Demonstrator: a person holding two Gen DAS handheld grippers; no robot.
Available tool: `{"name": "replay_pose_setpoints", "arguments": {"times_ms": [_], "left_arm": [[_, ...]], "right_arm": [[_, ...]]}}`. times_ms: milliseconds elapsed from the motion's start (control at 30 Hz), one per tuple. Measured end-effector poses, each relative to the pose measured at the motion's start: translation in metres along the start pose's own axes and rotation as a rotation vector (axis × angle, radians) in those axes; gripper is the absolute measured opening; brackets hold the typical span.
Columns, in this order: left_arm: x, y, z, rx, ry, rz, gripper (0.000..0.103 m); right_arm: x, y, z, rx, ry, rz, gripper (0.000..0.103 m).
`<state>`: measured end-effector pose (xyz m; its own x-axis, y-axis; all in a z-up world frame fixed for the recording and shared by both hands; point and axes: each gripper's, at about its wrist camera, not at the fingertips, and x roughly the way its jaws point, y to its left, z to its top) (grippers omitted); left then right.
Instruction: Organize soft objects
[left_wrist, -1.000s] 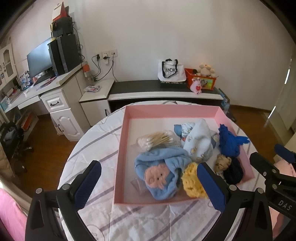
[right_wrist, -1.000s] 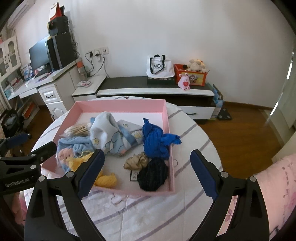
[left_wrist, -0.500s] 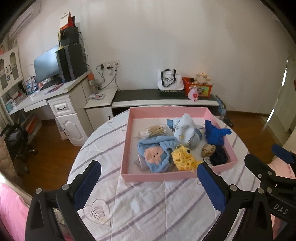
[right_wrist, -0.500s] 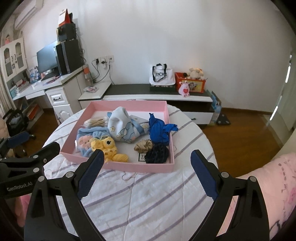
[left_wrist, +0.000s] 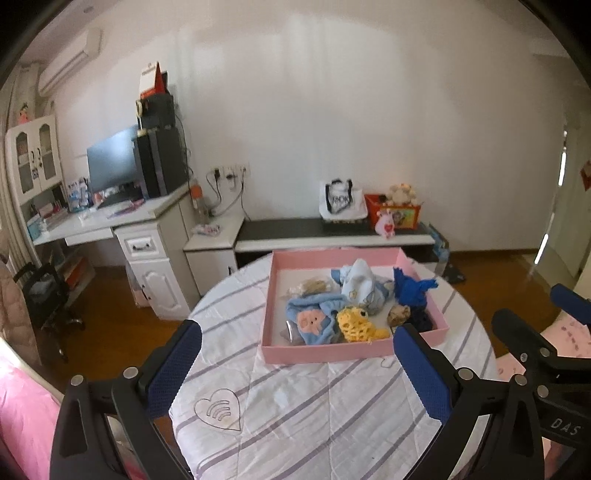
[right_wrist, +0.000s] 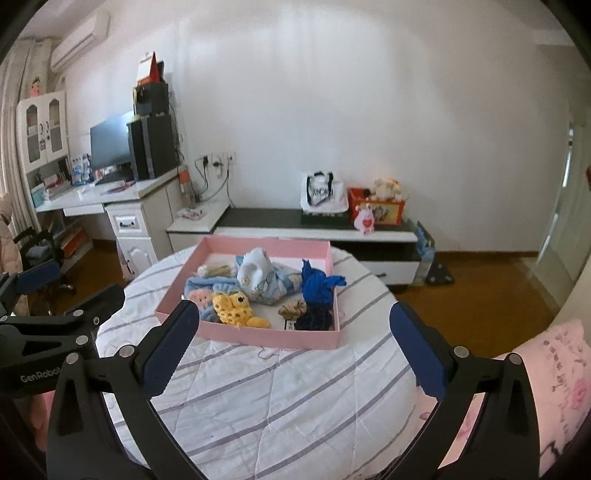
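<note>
Soft things gathered in the pink tray (left_wrist: 325, 352), both claws empty.
Left claw (left_wrist: 295, 365) and right claw (right_wrist: 295, 345), which has just been opening, gape wide over the counter (right_wrist: 280, 406), leaving the pile corralled.

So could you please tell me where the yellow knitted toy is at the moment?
The yellow knitted toy lies in the pink tray near its front wall, in the right wrist view just right of the light blue plush and left of the tan scrunchie.

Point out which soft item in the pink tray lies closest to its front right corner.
The dark navy knitted bundle, tucked into that corner of the pink tray. The bright blue cloth sits behind it, and the yellow knitted toy lies further left.
</note>
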<state>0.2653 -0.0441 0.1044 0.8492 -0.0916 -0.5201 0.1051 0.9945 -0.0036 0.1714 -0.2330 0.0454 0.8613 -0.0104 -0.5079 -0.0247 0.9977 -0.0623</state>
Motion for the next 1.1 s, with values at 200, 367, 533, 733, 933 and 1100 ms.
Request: {"name": "replay_pose_setpoints", "arguments": {"times_ms": [200, 367, 533, 733, 933, 1100], "left_arm": [[-0.044, 0.002, -0.008, -0.014, -0.08, -0.02, 0.103], [-0.077, 0.005, -0.015, -0.023, -0.146, -0.029, 0.103], [-0.104, 0.005, -0.022, -0.028, -0.207, -0.022, 0.103], [-0.127, -0.001, -0.031, -0.024, -0.268, 0.002, 0.103], [-0.138, -0.008, -0.042, -0.028, -0.321, 0.007, 0.103], [-0.141, -0.008, -0.047, -0.042, -0.338, -0.007, 0.103]], "right_arm": [[-0.038, 0.001, 0.0, -0.01, -0.094, -0.014, 0.103], [-0.067, 0.007, 0.004, -0.027, -0.169, -0.016, 0.103], [-0.091, 0.01, 0.005, -0.033, -0.236, -0.015, 0.103], [-0.111, 0.012, 0.007, -0.03, -0.292, -0.028, 0.103], [-0.128, 0.012, 0.004, -0.036, -0.341, -0.039, 0.103], [-0.139, 0.01, 0.002, -0.036, -0.372, -0.04, 0.103]]}}
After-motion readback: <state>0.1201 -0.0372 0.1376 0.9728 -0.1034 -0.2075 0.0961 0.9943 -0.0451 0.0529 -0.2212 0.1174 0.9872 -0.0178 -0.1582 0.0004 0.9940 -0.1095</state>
